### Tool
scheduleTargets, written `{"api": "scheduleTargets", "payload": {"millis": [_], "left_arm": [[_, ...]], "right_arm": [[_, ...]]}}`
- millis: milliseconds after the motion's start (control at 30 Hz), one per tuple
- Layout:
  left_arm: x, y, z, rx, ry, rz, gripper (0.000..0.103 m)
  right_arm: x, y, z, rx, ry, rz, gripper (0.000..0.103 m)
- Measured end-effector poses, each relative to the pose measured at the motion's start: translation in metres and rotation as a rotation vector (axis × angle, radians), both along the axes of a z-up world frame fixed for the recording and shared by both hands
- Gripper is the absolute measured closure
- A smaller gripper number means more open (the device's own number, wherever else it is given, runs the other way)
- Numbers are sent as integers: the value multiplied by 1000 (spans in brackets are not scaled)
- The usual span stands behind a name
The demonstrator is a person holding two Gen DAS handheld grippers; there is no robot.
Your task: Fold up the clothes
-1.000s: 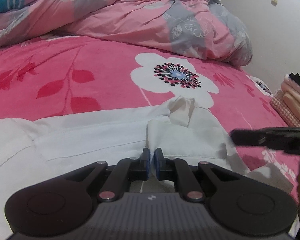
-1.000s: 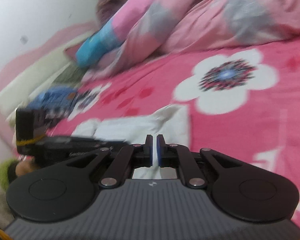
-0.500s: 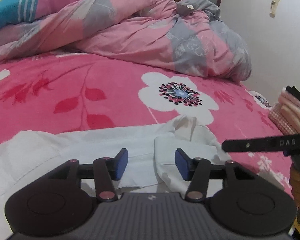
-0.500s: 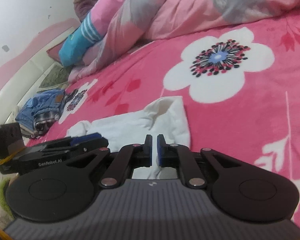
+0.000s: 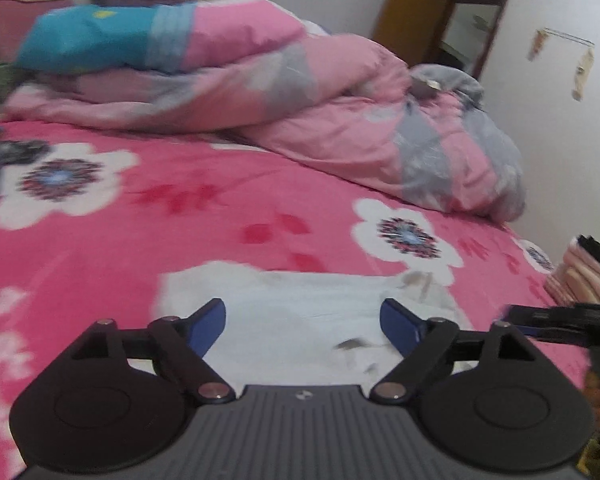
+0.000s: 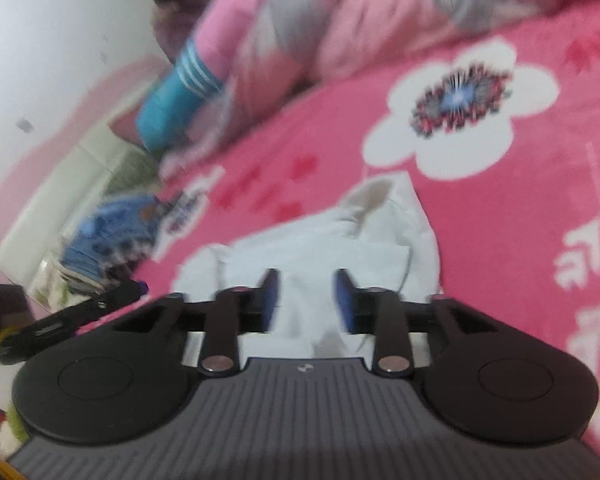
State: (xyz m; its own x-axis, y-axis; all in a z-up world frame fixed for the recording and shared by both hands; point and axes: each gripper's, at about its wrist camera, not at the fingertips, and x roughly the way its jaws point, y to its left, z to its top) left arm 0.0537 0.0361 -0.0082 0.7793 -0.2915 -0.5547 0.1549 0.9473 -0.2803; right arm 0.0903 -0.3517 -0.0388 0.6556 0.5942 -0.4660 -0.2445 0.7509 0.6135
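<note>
A white garment (image 5: 300, 312) lies partly folded on the pink flowered bedspread (image 5: 140, 232). My left gripper (image 5: 302, 322) hangs above it with its jaws opening wide; nothing sits between the blue pads (image 5: 208, 324). In the right wrist view the same white garment (image 6: 340, 248) lies just past my right gripper (image 6: 306, 300), whose jaws are opening with only cloth beneath, none pinched. The right gripper's finger (image 5: 556, 316) pokes in at the right of the left wrist view, and the left gripper's finger (image 6: 80, 316) shows at the left of the right wrist view.
A rumpled pink and grey quilt (image 5: 340, 120) is heaped along the far side of the bed. Folded pink clothes (image 5: 584, 276) are stacked at the right edge. A blue denim heap (image 6: 112, 236) lies by the wall on the left. A brown door (image 5: 420, 20) stands behind.
Both grippers let go of the white garment: the left opened first and pulled back and up, the right opened just now. The garment stays flat on the bed.
</note>
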Motion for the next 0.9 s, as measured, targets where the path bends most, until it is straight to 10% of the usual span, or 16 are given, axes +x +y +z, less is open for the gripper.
{"api": "scheduleTargets", "payload": {"millis": [267,433,733,900], "left_arm": [[-74,46,-7,52,-11,75,16],[-107,42,-24,97,-31,40,16],[-112,38,-61,231,-9,40,62],[-114,39,-70,247,-3,-5,64]], "right_arm": [[-87,52,9,-37,-74,44,56],[-97,123,-4,-88,-73,183,71],[-84,215,-29,-389,-16,335,89],[-65,230,-23,-517,-74,306,91]]}}
